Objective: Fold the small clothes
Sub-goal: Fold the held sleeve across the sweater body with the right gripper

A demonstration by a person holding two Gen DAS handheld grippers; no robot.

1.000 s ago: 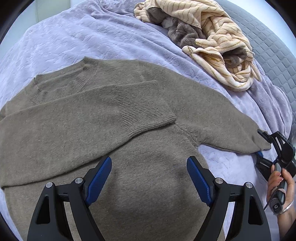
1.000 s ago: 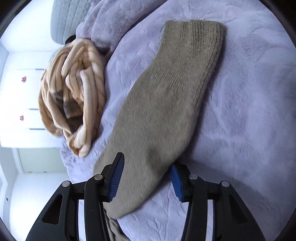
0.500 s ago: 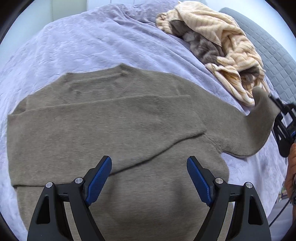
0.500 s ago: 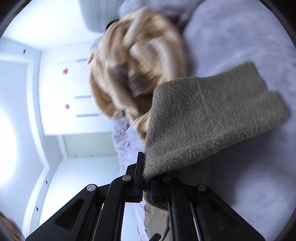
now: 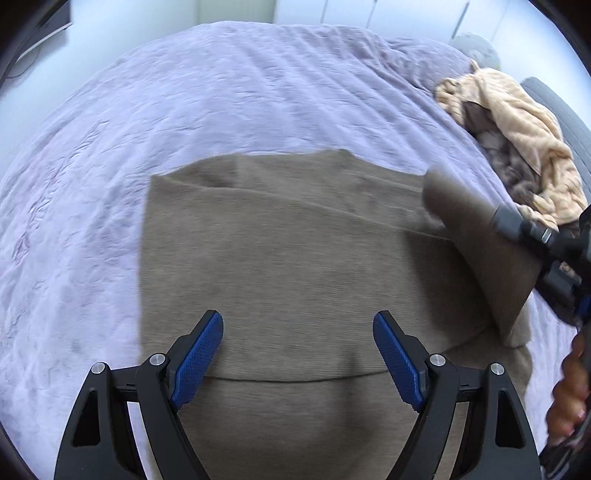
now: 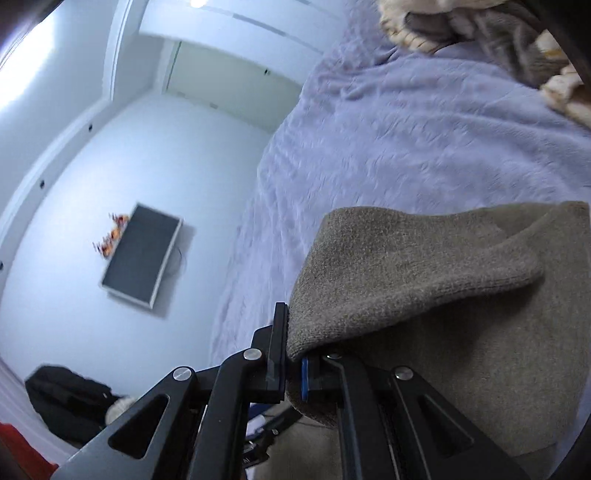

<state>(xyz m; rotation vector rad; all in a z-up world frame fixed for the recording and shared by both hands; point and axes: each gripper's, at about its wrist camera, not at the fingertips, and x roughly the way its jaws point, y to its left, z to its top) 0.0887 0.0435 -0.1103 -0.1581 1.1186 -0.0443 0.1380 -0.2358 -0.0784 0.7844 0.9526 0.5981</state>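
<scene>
An olive-brown knit sweater lies flat on the lilac bedspread, one sleeve folded across its body. My left gripper is open and empty, hovering over the sweater's lower body. My right gripper is shut on the sweater's other sleeve near the cuff and holds it lifted over the sweater. In the left wrist view that raised sleeve stands up at the right, with the right gripper behind it.
A crumpled cream and brown striped garment lies at the far right of the bed, also in the right wrist view. A grey quilted headboard is behind it. The right wrist view shows a wall TV and white walls.
My right gripper closed on the sleeve, lifted it off the bedspread and carried it inward over the sweater. The left gripper view shifted so the sweater sits lower and more centred.
</scene>
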